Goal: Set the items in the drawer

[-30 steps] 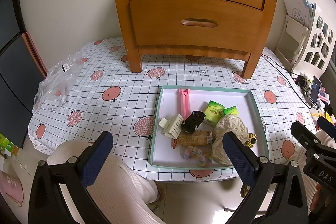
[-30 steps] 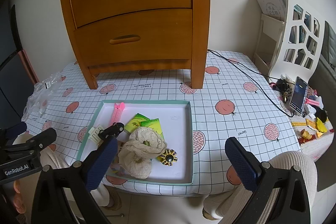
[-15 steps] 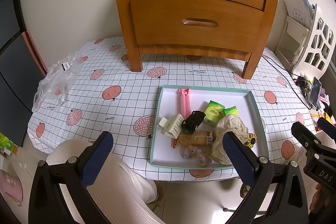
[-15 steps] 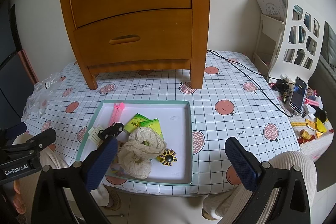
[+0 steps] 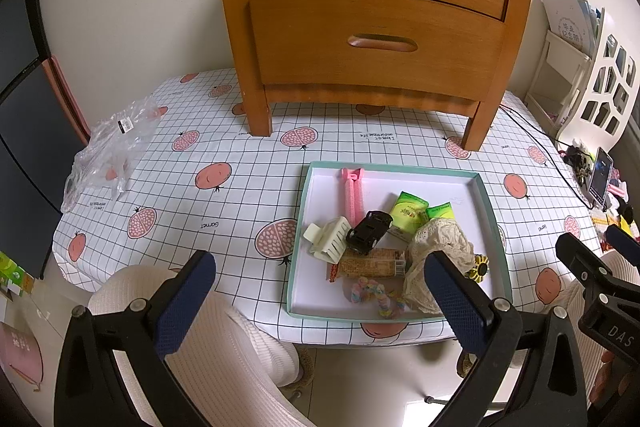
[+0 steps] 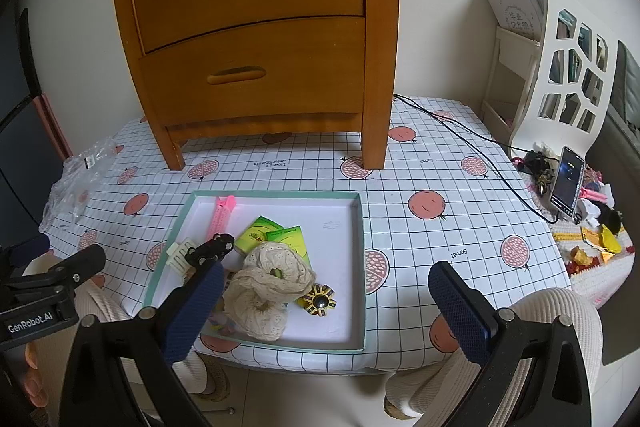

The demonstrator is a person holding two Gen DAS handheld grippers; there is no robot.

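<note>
The drawer (image 5: 374, 45) is closed, and the items lie in a tray (image 5: 496, 227) on the worktop (image 5: 224, 151). Both tools, left (image 5: 316, 301) and right (image 6: 328, 311), hang wide open and empty. Hooking the handle (image 5: 382, 43) squarely and pulling straight should open it best.

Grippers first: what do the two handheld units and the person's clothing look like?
Both the left gripper and right gripper have black frames with silver screws and textured dark-blue finger pads. White lettering reads "GenRobot.AI" and "DAS". Person's clothing: cream ribbed knit.

Orange-brown cabinet (image 5: 372, 23), teal-rimmed white tray (image 5: 490, 203), black-gridded white tablecloth (image 5: 240, 163).
</note>
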